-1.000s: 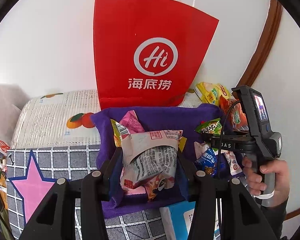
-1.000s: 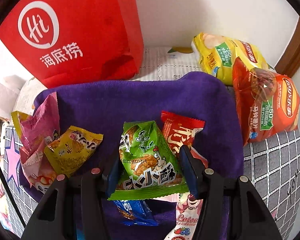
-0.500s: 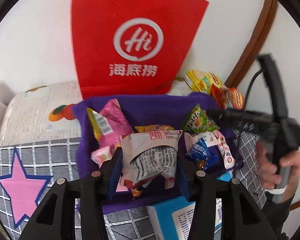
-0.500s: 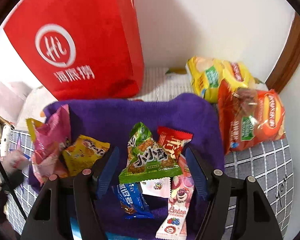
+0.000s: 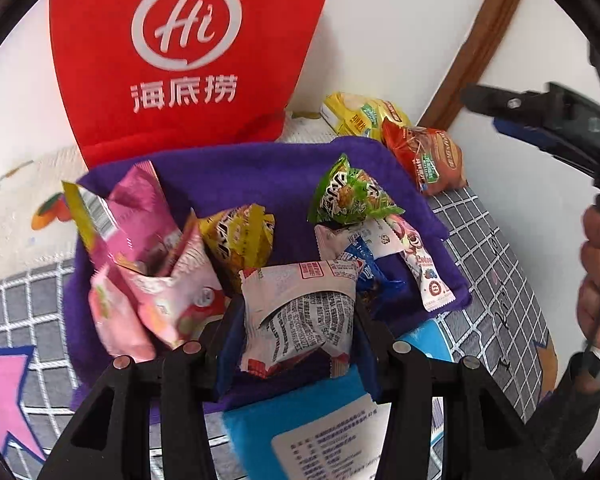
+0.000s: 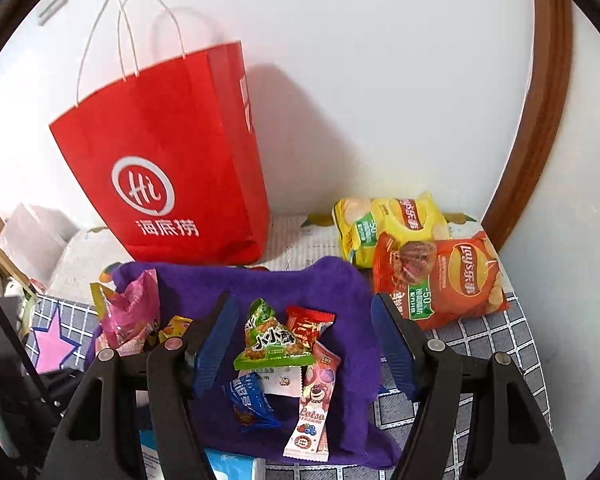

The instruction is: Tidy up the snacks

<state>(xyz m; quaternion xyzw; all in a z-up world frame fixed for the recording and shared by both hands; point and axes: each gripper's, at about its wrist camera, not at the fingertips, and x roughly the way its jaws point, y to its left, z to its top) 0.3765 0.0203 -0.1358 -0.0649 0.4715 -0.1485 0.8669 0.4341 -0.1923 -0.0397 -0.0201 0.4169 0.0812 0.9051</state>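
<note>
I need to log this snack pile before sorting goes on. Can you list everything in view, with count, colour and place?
Paper bag: 1, red, upright against the wall.
Towel: 1, purple, under the small snacks.
Chip bags: 2, yellow and orange-red, right of the towel.
Triangular packet: 1, green, mid-towel.
Red packet: 1, behind the green one.
Blue packet: 1, front of the towel.
Bear-print stick: 1, pink-white, front right.
Yellow packet: 1, centre-left.
Pink packets: several, towel's left edge.
Blue-white pack: 1, in front of the towel.
White printed packet: 1, held.
Left tongs: shut on that packet.
Right tongs: open, above the towel.
</note>
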